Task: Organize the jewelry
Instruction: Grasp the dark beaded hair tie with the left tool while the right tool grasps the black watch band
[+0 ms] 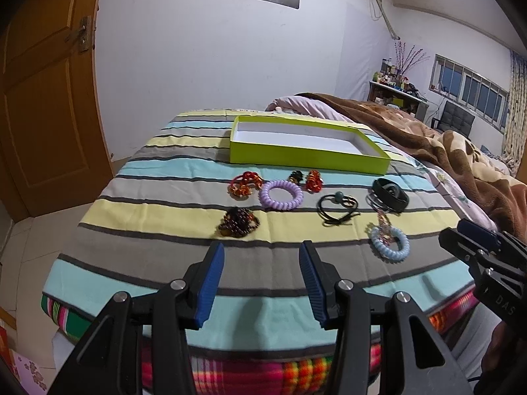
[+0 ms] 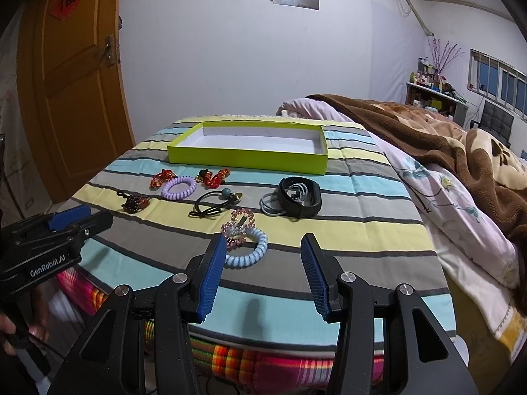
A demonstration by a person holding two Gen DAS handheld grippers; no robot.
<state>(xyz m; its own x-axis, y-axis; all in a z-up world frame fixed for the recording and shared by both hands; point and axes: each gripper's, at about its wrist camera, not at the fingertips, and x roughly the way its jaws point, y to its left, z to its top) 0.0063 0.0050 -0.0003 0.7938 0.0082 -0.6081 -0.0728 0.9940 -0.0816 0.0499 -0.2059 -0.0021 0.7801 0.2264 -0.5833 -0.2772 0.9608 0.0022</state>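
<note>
- Opening step, judging by the layout: nothing sorted yet, lime-green shallow cardboard box [image 2: 250, 159] lying empty at the far side of the striped cloth-covered desk [image 2: 362, 237].
- Left gripper [image 1: 262, 283] poised above the near edge, jaws apart, nothing between them.
- Right gripper [image 2: 263, 275] likewise hovering, jaws wide apart and empty, pale-blue coiled hair tie [image 2: 247, 253] just ahead of its left pad.
- All pieces spread on the desk between the grippers and the box, none inside it.
- Count: two coiled hair ties, the pale-blue one and a lilac one [image 2: 179, 188]; one pink beaded hair clip [image 2: 241, 222] touching the blue tie; one black elastic with a teal bead [image 2: 215, 201]; one black band [image 2: 299, 197] resting on a grey coiled cord; one dark red beaded bracelet [image 1: 237, 222]; roughly three red-orange knotted trinkets [image 2: 214, 176], exact number hard to tell.
- Next move, probably: lowering onto the nearest piece, closing on its rim, carrying it to the box.
</note>
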